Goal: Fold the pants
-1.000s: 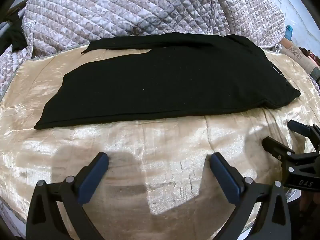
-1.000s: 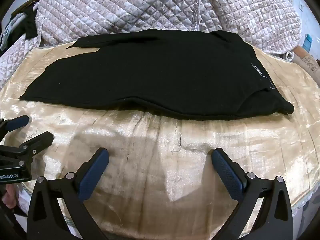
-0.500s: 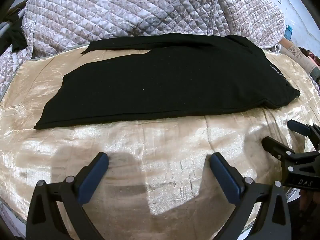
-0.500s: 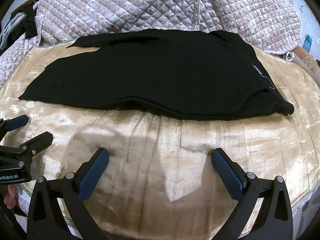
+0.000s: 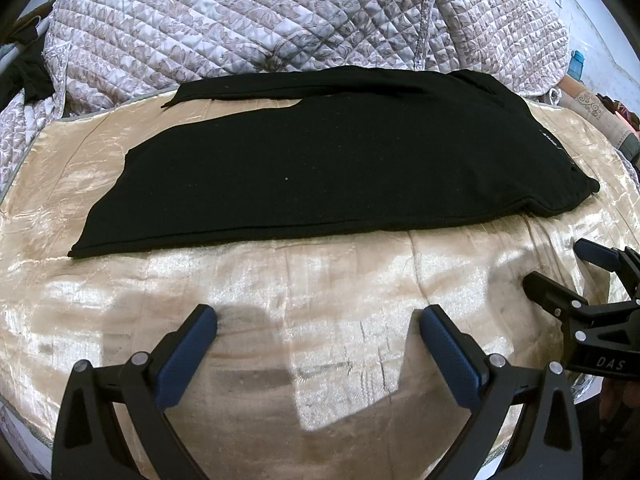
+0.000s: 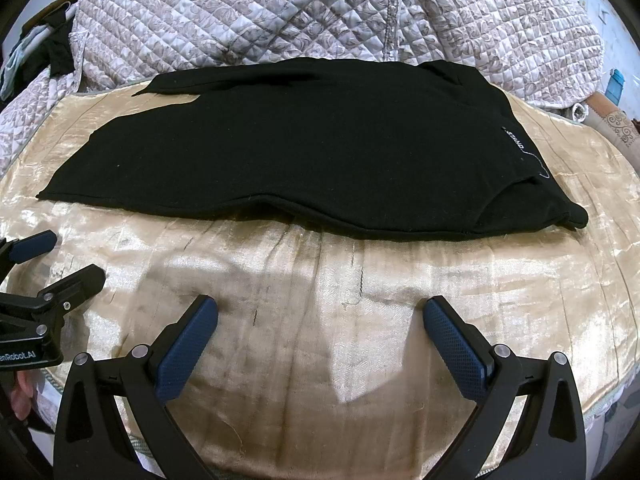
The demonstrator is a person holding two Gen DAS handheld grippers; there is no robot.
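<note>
Black pants (image 5: pixel 328 160) lie flat across a gold satin cover, legs stacked, waistband with a white label to the right (image 6: pixel 516 140); they also show in the right wrist view (image 6: pixel 300 152). My left gripper (image 5: pixel 316 320) is open and empty, hovering over the cover in front of the pants' near edge. My right gripper (image 6: pixel 320 312) is open and empty, also in front of the near edge. Each gripper shows at the edge of the other's view: the right one (image 5: pixel 560 268), the left one (image 6: pixel 60 256).
The gold satin cover (image 5: pixel 280 288) spreads over the bed. A quilted grey-pink blanket (image 5: pixel 260 20) is heaped behind the pants. Dark clothes (image 6: pixel 60 48) hang at far left. Small items, including a blue bottle (image 5: pixel 576 62), sit at far right.
</note>
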